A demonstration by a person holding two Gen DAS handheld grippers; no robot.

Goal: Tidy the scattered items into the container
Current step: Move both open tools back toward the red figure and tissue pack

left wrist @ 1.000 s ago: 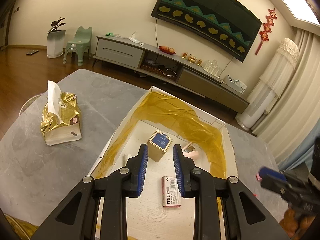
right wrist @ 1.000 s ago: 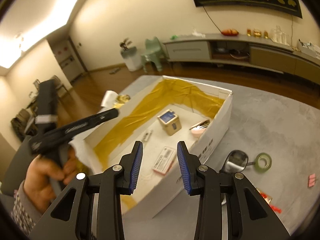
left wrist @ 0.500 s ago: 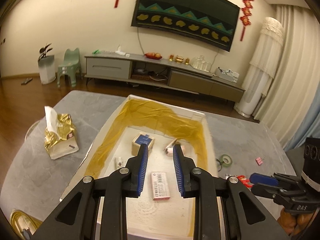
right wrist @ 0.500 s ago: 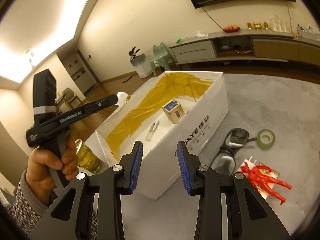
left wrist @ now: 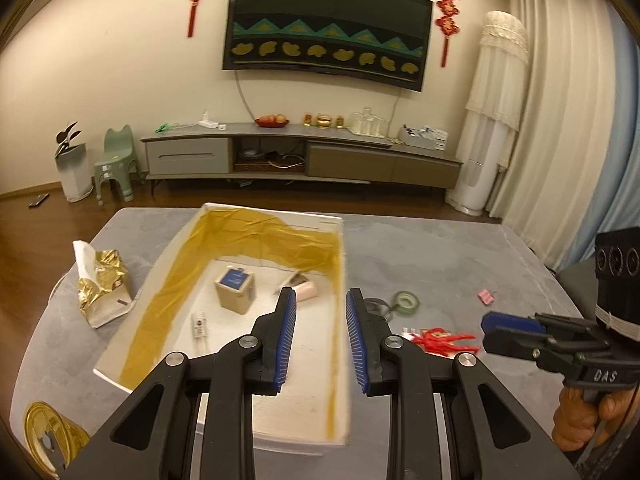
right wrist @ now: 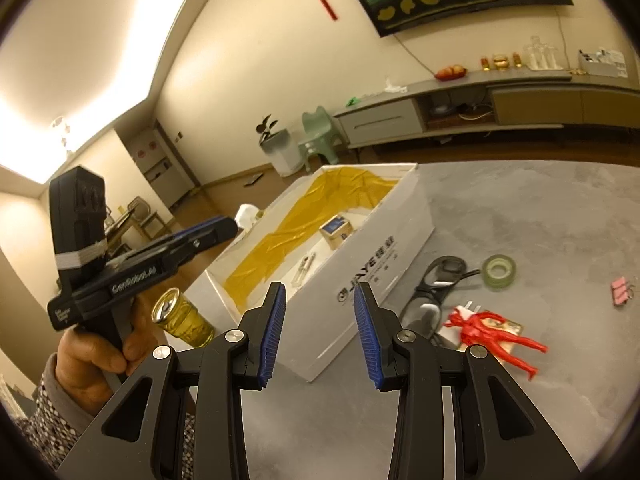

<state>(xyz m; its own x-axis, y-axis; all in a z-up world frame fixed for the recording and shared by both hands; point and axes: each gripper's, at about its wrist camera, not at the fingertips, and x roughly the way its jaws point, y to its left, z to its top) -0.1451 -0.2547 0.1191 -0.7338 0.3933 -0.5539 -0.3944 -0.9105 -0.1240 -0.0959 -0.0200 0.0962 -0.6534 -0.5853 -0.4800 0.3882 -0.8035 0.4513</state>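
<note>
Both tools, left [left wrist: 320,338] and right [right wrist: 320,334], gape empty beside the white box [right wrist: 372,276]

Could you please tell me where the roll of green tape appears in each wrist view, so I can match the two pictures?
Left wrist view: the tape lies right of centre on the grey table, just past the box's right wall.
Right wrist view: the tape lies at right, beyond the glasses.
Shared landmark: the white box, with the tape on its outer right side.

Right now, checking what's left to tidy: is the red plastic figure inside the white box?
No, the red plastic figure lies on the grey table beside the white box.
</note>
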